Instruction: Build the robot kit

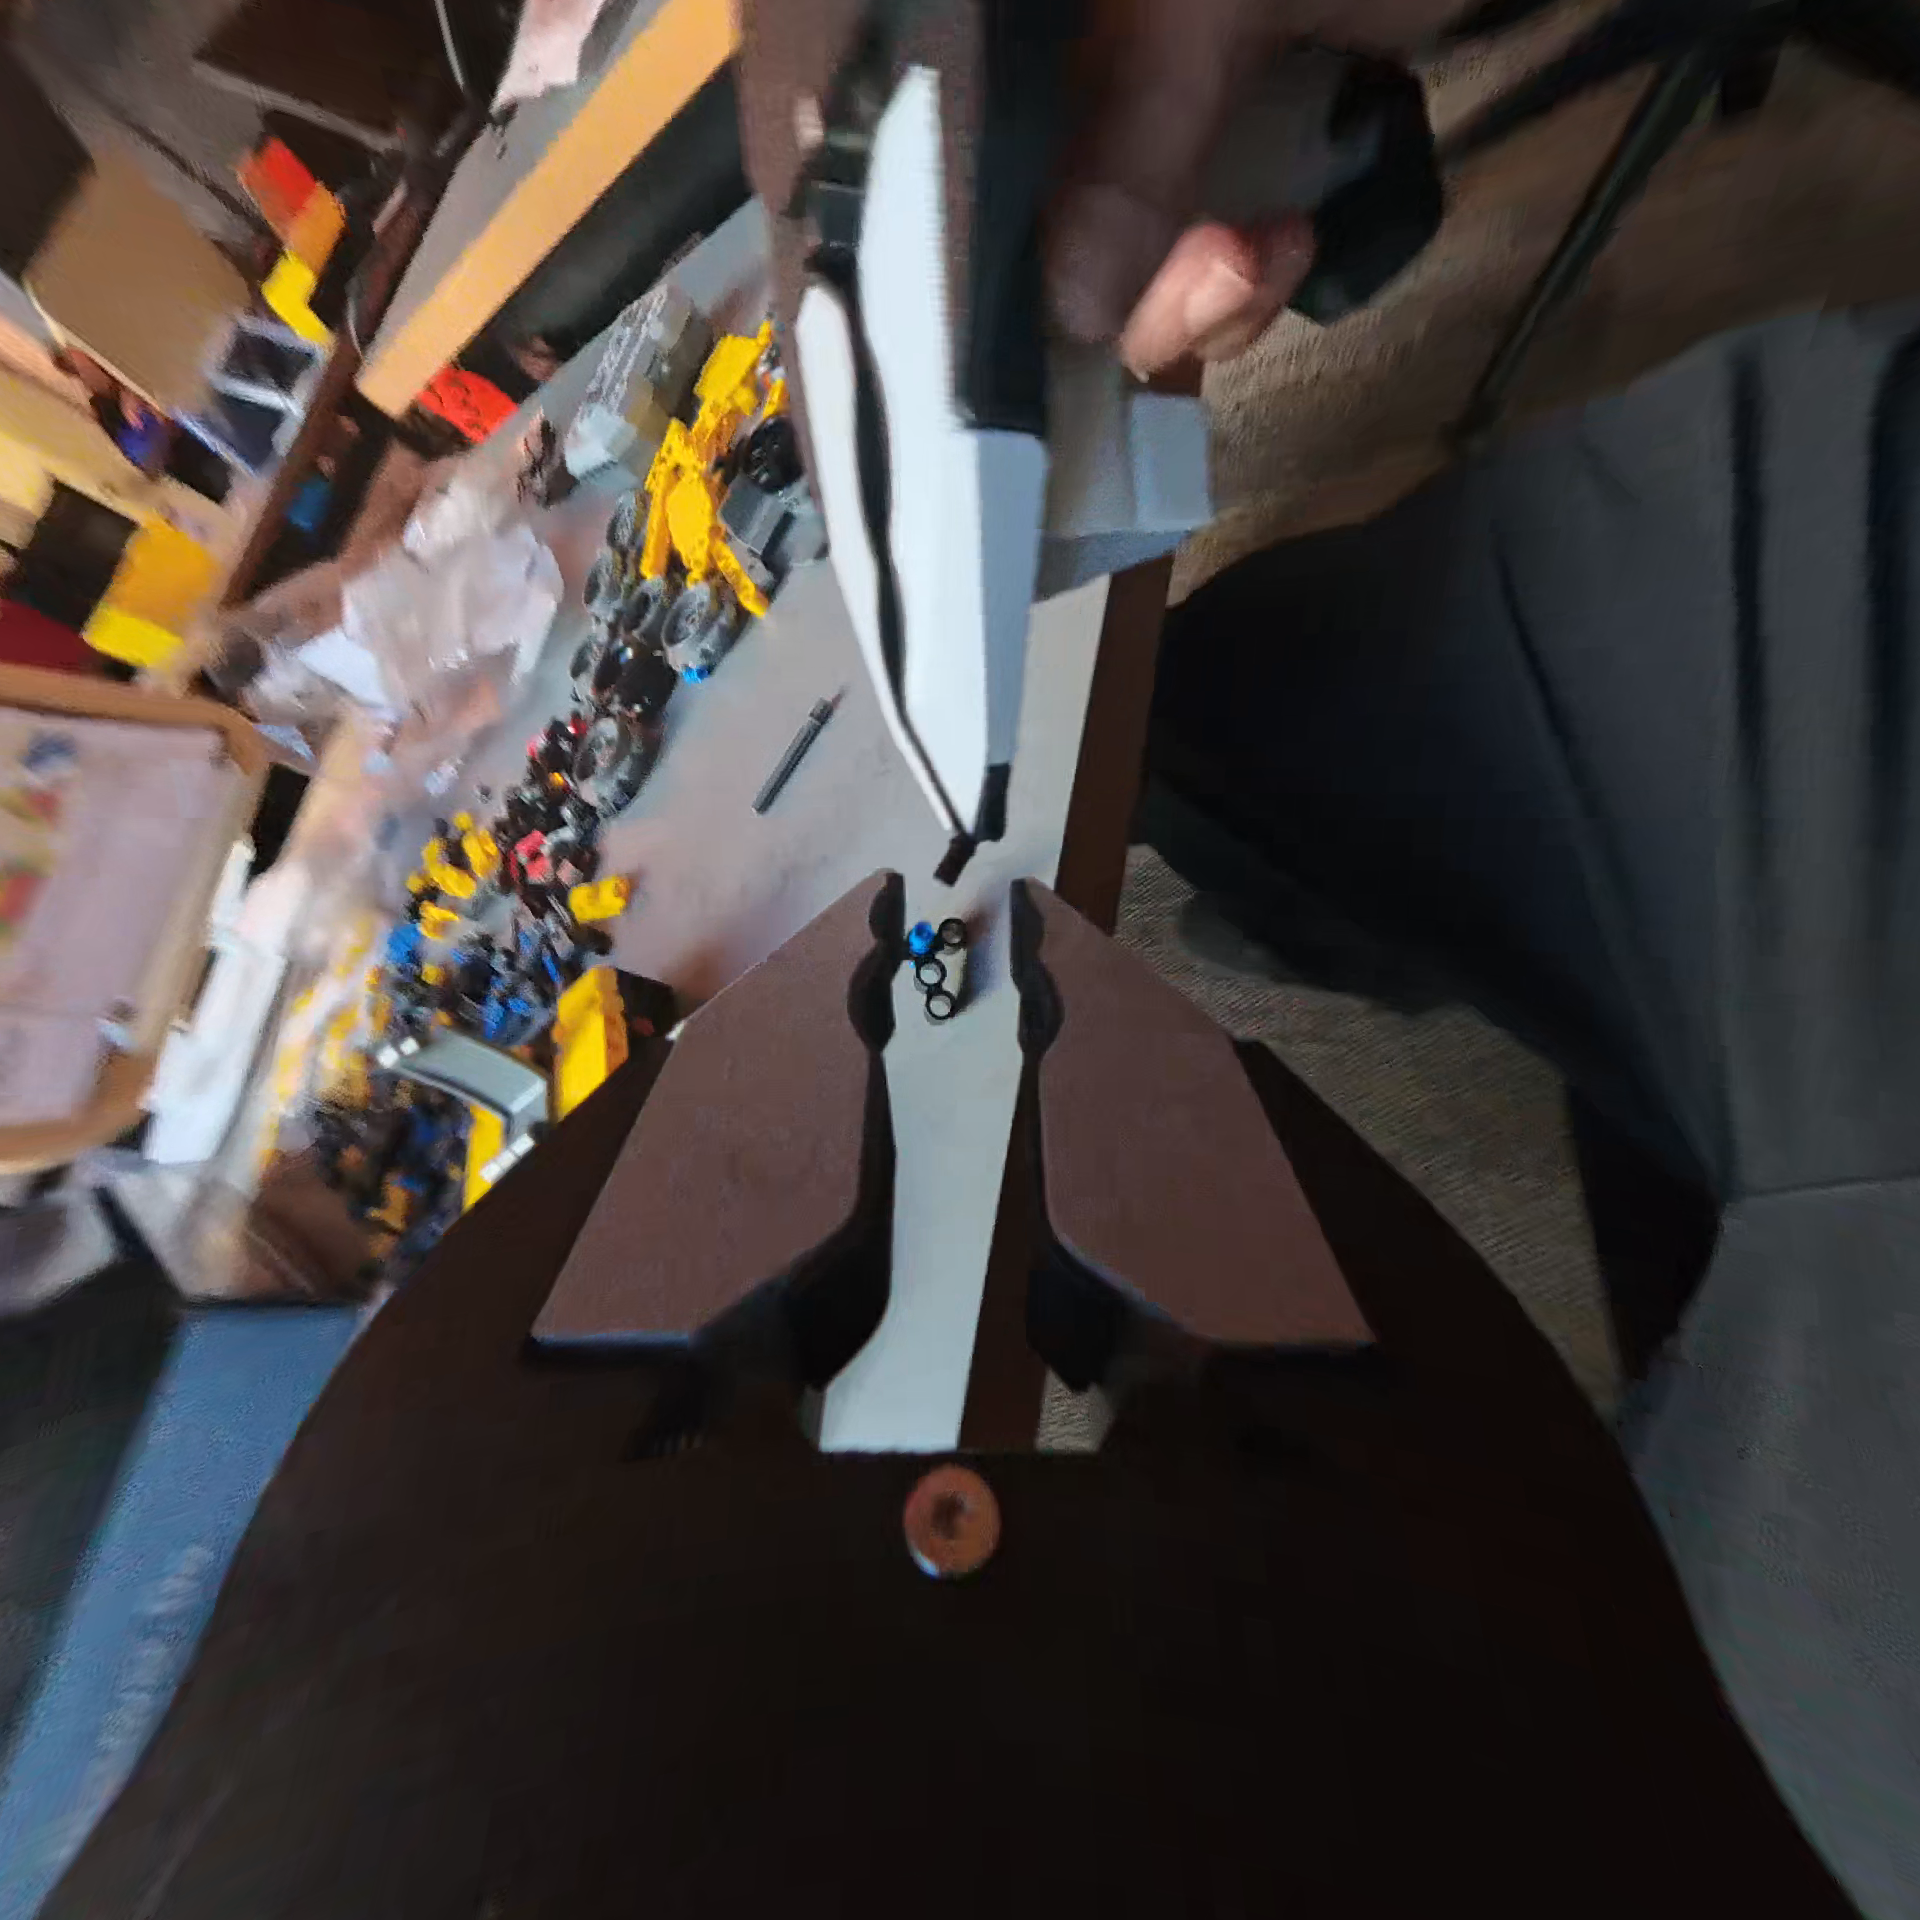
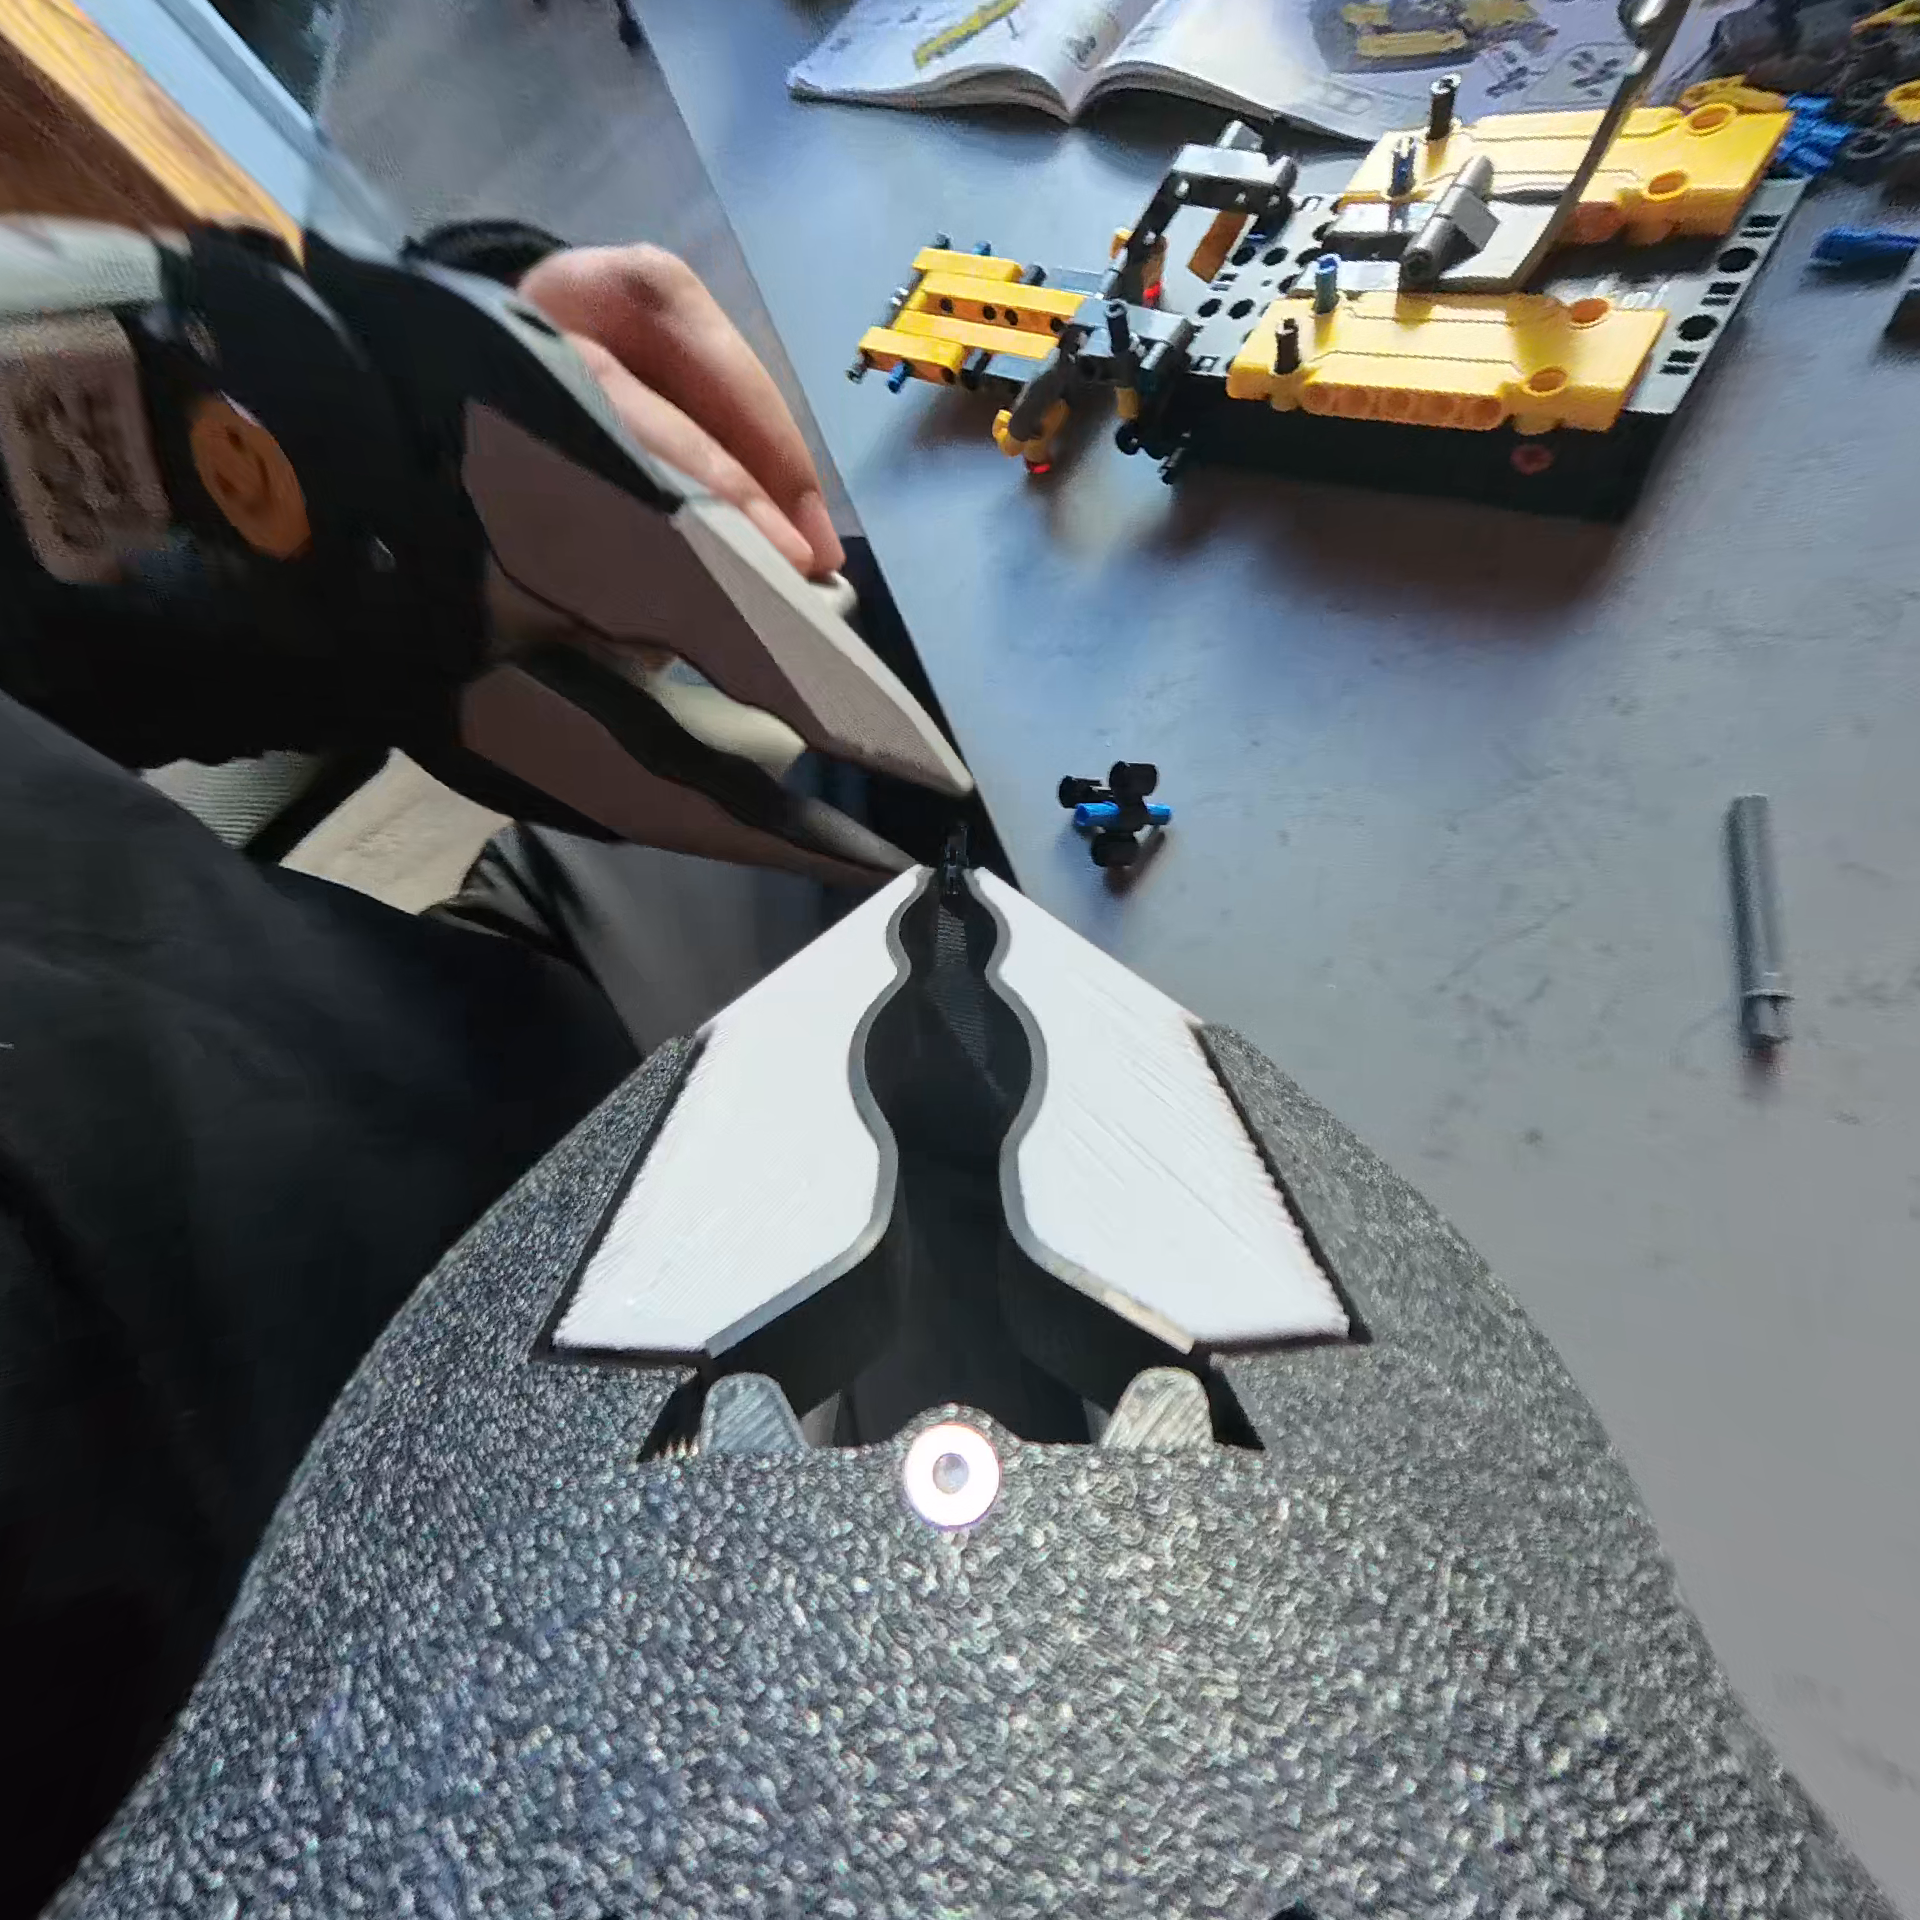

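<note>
My right gripper (image 2: 948, 883) has white fingers and is shut on a small black pin (image 2: 951, 852) that sticks out past its tips, at the near edge of the dark table (image 2: 1351, 727). My left gripper (image 1: 956, 894) is open and empty, with its tips almost touching the pin (image 1: 951, 862). In the right wrist view the left gripper (image 2: 935, 826) comes in from the left, held by a hand (image 2: 686, 395). A small black connector piece with a blue pin (image 2: 1114, 816) lies on the table just beyond both grippers, and it also shows in the left wrist view (image 1: 938, 961).
A yellow and black brick assembly (image 2: 1455, 343) sits farther back, with an open booklet (image 2: 1039, 52) behind it. A grey axle (image 2: 1756, 920) lies to the right. The left wrist view shows a yellow wheeled model (image 1: 707, 520) and a pile of loose parts (image 1: 499, 935). Only a small space, under 4 cm, lies between the two pairs of fingers. Left tips and right tips are each some 12 cm from the grey axle (image 2: 1756, 920). Look for it in the left wrist view (image 1: 792, 748) too.
</note>
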{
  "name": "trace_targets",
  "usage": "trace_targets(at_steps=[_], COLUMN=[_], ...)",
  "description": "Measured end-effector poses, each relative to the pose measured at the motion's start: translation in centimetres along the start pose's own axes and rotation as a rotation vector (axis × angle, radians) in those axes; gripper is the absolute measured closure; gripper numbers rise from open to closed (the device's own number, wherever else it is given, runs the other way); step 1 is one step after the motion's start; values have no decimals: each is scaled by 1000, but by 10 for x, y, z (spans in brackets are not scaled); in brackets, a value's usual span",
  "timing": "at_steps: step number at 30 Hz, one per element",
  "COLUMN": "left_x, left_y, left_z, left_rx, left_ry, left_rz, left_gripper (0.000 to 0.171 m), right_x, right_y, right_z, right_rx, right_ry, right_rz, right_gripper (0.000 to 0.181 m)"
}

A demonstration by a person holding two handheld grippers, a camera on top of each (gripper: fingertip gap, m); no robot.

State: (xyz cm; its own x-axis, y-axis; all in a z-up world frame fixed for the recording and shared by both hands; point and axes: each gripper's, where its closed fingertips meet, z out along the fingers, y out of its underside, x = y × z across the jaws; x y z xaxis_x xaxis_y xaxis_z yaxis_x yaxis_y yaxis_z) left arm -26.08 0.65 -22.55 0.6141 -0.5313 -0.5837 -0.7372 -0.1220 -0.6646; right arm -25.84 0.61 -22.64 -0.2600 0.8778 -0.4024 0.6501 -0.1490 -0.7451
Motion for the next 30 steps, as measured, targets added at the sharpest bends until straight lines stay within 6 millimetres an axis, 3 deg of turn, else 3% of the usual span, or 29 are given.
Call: trace_targets(at_steps=[3,7,10,14,18,30], left_x=[4,7,5,-6,-12,-12], left_y=[0,-10,-9,-18,-27,-32], left_z=[4,1,1,-4,-10,-12], left_rx=[-20,26,19,82,180,235], left_ry=[-41,-61,-89,-96,-64,-78], left_rz=[120,159,185,-54,-262,-272], left_gripper=[159,167,170,171,170,170], right_x=[-8,-12,-12,-14,-16,-23], right_y=[0,6,-1,-17,-21,-26], right_z=[-3,-2,-5,-15,-20,-20], right_rx=[-3,-25,19,152,202,226], right_ry=[-41,-52,-53,-38,23,-31], right_rz=[26,27,43,-30,-117,-87], right_gripper=[177,177,177,175,172,176])
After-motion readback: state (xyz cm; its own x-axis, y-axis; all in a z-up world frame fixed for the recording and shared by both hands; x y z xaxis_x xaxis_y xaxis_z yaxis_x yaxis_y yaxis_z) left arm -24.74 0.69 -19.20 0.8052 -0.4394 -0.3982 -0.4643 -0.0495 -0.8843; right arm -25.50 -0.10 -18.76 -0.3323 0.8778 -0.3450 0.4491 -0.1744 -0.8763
